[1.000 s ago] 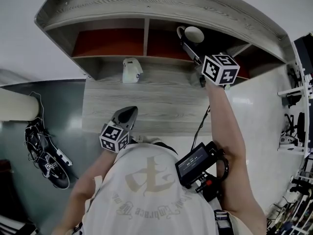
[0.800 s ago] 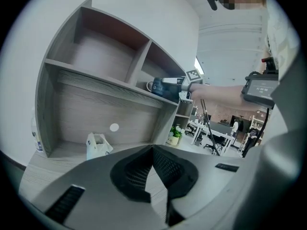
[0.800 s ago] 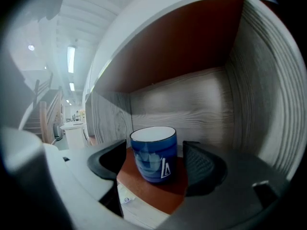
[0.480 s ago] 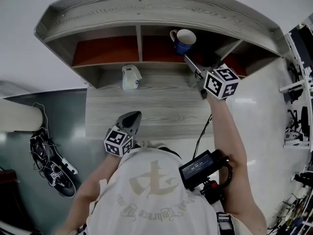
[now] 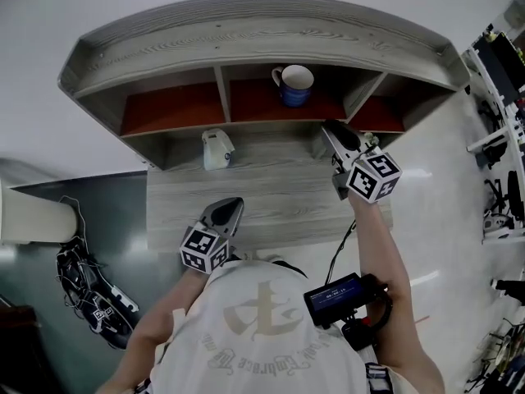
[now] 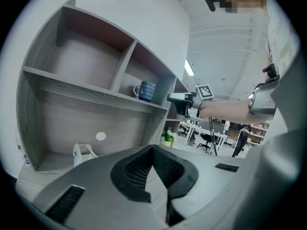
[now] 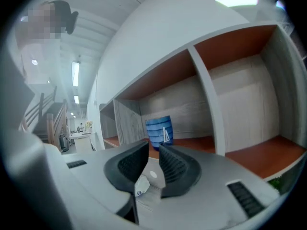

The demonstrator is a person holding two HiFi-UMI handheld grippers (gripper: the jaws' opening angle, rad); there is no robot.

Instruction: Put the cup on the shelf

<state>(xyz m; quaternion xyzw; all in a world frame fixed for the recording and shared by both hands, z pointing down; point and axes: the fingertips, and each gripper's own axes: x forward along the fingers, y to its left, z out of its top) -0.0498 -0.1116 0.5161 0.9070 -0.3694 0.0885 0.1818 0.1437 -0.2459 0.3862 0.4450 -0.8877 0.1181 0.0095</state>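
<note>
A blue cup (image 5: 295, 84) with a white inside stands upright in the middle compartment of the grey wooden shelf (image 5: 246, 35), on its red-brown board. It also shows in the left gripper view (image 6: 145, 91) and straight ahead in the right gripper view (image 7: 159, 131). My right gripper (image 5: 332, 130) hangs in front of the shelf, below and to the right of the cup and apart from it. Its jaws are closing to a narrow gap with nothing between them. My left gripper (image 5: 232, 206) is low over the desk board, shut and empty.
A small white object (image 5: 216, 148) sits on the lower board under the left compartments. Black shoes (image 5: 86, 277) lie on the floor at the left. A handheld device (image 5: 340, 295) with a screen hangs at the person's right side. Office furniture stands at the far right.
My right gripper has drawn back from the cup out of the shelf and lowered, and its jaws have narrowed. The cup stays on the shelf. The left gripper has barely moved.
</note>
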